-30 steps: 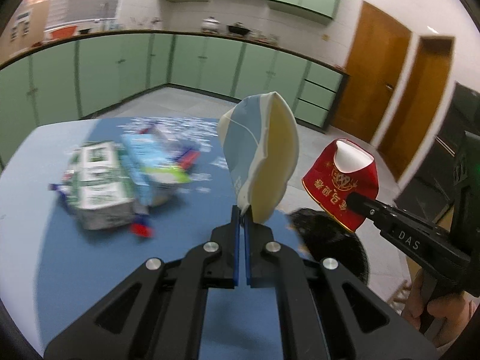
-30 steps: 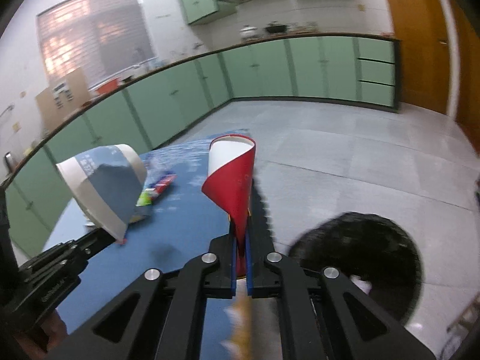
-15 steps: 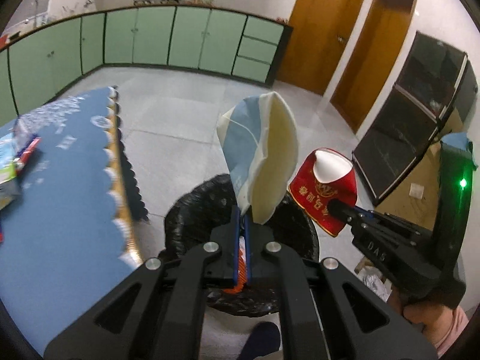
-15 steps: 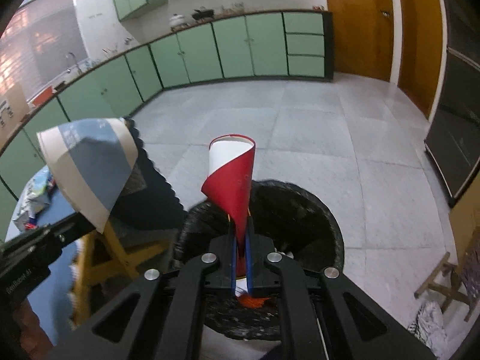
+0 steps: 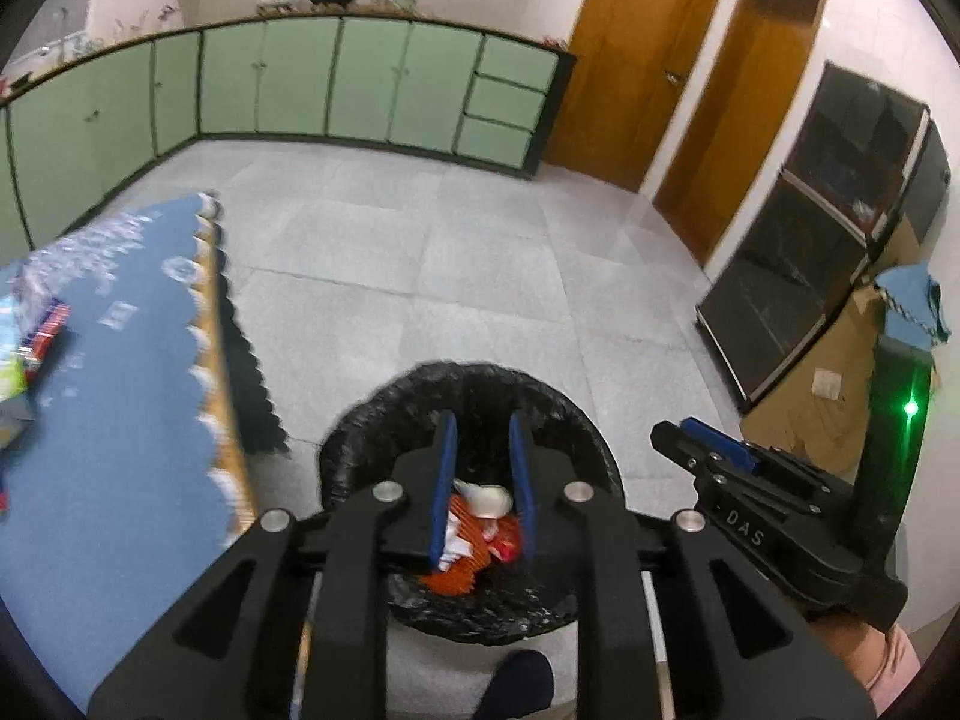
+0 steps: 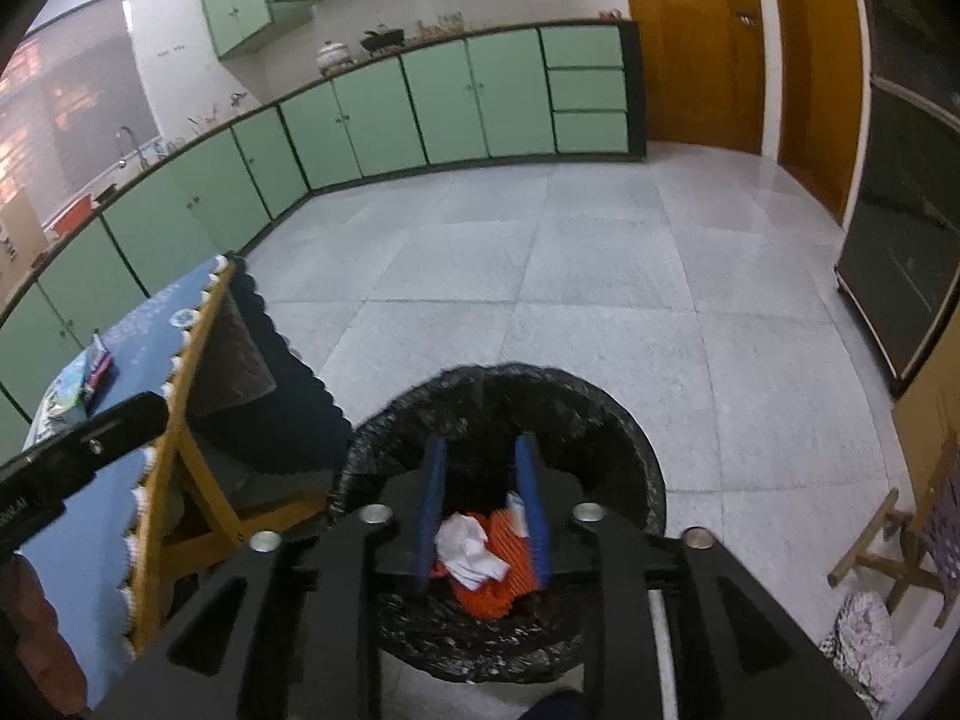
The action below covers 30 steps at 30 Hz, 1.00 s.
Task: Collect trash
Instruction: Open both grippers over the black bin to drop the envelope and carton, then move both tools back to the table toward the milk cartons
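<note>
Black-lined trash bin (image 5: 360, 438) sits lower centre; left gripper (image 5: 483, 468) and right gripper (image 6: 480, 501), jaws just opened, hold nothing. Withdraw only once both are clear above the rim.

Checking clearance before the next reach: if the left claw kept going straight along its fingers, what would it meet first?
Most likely the trash in the black-lined bin: the open, empty left claw points down into it, at the orange wrapper and white scraps. Depth is hard to judge.
</note>
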Each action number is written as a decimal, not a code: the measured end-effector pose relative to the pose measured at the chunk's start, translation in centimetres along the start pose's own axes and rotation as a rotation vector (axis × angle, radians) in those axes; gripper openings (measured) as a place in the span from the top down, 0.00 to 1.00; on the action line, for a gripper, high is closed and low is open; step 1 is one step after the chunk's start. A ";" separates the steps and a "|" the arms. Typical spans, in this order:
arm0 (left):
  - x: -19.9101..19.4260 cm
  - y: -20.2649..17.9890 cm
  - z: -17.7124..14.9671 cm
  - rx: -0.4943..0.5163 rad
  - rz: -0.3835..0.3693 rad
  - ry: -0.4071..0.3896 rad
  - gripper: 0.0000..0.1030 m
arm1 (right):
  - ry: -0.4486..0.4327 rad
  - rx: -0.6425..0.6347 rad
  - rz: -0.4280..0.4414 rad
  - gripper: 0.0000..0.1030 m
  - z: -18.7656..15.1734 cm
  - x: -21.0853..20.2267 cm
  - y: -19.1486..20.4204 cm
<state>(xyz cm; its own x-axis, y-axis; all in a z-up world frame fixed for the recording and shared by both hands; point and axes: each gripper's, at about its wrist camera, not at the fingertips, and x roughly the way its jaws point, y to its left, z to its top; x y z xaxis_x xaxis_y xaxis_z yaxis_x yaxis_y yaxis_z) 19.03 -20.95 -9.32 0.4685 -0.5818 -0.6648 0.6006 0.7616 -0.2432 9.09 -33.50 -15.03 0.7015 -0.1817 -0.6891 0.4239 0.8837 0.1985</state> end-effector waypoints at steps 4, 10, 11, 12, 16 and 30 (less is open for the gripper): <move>-4.7 3.2 0.3 -0.026 0.095 -0.093 0.68 | -0.052 -0.056 0.028 0.45 1.0 -1.5 3.2; -11.9 11.4 -1.1 -0.102 0.330 -0.190 0.51 | -0.099 -0.168 0.140 0.20 2.0 -2.6 11.9; -13.2 13.3 -1.5 -0.120 0.383 -0.200 0.49 | -0.106 -0.192 0.165 0.15 2.0 -2.7 13.8; -14.2 14.6 -1.7 -0.135 0.422 -0.208 0.44 | -0.110 -0.215 0.190 0.13 2.0 -2.6 15.7; -17.4 20.3 -3.3 -0.216 0.556 -0.215 0.36 | -0.092 -0.284 0.279 0.09 1.7 -2.0 22.0; -20.9 28.5 -6.3 -0.311 0.675 -0.178 0.28 | 0.035 -0.371 0.425 0.08 -0.1 4.4 34.7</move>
<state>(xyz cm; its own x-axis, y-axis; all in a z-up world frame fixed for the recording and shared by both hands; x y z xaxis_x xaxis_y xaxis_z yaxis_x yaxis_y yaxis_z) 22.27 14.70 -6.81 0.7821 0.0212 -0.6228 -0.0509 0.9983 -0.0300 26.87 -3.59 -11.25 0.7445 0.2320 -0.6261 -0.1261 0.9697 0.2094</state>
